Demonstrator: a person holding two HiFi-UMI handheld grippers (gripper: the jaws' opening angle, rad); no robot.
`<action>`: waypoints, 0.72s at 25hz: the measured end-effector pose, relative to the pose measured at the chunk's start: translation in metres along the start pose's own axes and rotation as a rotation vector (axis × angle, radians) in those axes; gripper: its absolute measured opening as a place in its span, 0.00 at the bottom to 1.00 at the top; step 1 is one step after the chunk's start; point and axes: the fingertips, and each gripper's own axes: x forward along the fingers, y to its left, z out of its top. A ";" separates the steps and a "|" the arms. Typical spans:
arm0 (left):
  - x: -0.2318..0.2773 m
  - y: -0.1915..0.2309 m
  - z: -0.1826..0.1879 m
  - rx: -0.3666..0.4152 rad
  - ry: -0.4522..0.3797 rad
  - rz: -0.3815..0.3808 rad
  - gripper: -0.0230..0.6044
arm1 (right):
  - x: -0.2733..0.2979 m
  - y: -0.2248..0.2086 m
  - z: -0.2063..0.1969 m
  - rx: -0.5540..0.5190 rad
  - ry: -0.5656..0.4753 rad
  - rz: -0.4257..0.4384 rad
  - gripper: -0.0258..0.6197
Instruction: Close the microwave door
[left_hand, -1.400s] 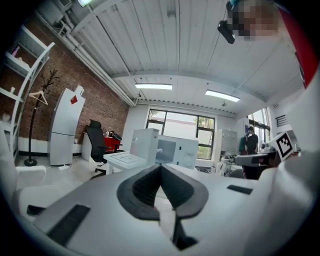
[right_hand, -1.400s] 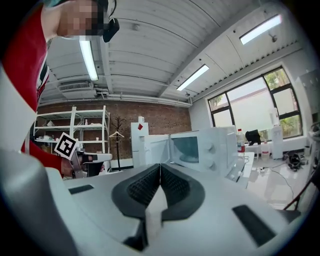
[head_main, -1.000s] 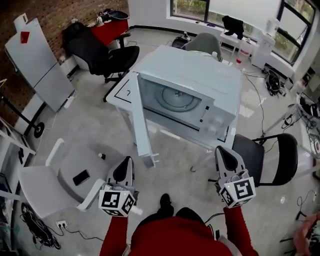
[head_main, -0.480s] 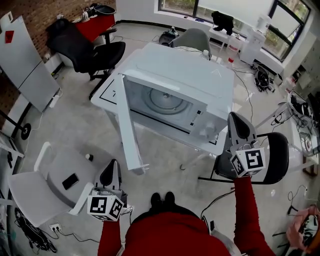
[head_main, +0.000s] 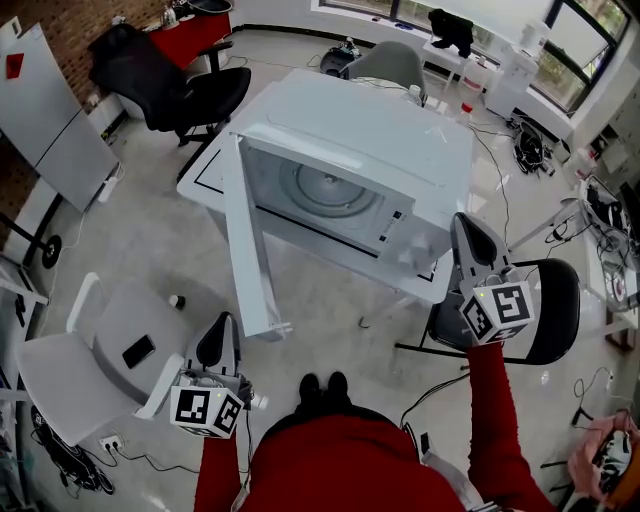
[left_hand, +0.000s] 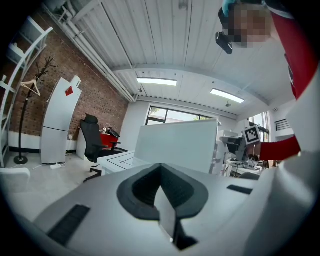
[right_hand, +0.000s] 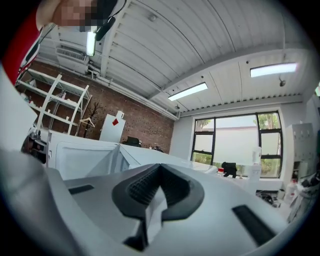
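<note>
A white microwave (head_main: 380, 140) stands on a white table (head_main: 208, 172), its cavity and glass turntable (head_main: 328, 190) showing. Its door (head_main: 246, 240) hangs wide open, swung out to the left toward me. My right gripper (head_main: 470, 240) is shut and empty, raised beside the microwave's front right corner by the control panel. My left gripper (head_main: 216, 345) is shut and empty, held low, below and left of the door's free edge. In the left gripper view the door (left_hand: 175, 145) fills the middle distance. In the right gripper view the microwave (right_hand: 85, 152) lies at the left.
A white chair (head_main: 95, 360) with a phone (head_main: 138, 350) on its seat stands at the lower left. A black chair (head_main: 545, 310) is just right of my right gripper. A black office chair (head_main: 170, 85) and a red desk (head_main: 195, 35) lie beyond the table.
My right gripper rose from low near my body up to the microwave's front right corner. The left gripper shifted slightly left and stayed low. The door stayed open.
</note>
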 end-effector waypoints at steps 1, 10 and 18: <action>0.000 -0.001 0.000 -0.002 -0.002 -0.010 0.03 | 0.001 0.000 0.000 0.032 -0.008 0.009 0.06; 0.008 -0.031 -0.006 0.023 0.015 -0.092 0.03 | 0.003 0.003 0.004 0.122 -0.043 0.082 0.06; 0.035 -0.081 -0.016 0.001 0.045 -0.235 0.03 | 0.001 0.005 0.004 0.137 -0.039 0.106 0.06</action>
